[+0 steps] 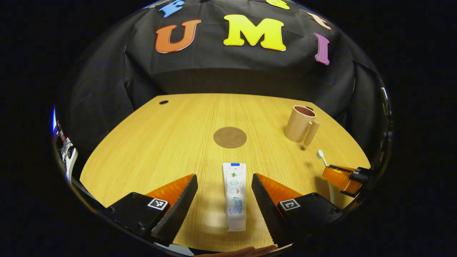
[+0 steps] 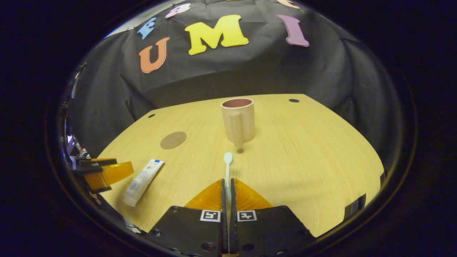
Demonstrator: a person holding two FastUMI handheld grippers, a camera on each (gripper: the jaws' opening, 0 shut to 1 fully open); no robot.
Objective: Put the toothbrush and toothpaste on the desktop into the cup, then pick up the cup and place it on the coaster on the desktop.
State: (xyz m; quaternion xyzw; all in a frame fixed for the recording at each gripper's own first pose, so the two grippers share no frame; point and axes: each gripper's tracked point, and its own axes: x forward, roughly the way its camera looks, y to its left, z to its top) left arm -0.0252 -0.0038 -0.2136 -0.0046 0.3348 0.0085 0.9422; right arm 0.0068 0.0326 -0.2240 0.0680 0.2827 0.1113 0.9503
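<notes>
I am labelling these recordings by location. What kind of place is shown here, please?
Probably a recording booth set up for a bathroom-style tidying task, not a real home. A black cloth wall surrounds a bare wooden desk holding just a cup, toothpaste, toothbrush and coaster.

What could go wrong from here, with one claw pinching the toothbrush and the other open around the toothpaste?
The right gripper pinches the toothbrush low on its thin handle, so it may swivel and miss the cup. The open left gripper straddles the toothpaste tube lying flat; closing could shove it along the desktop rather than lift it. A bump might tip the cup.
</notes>
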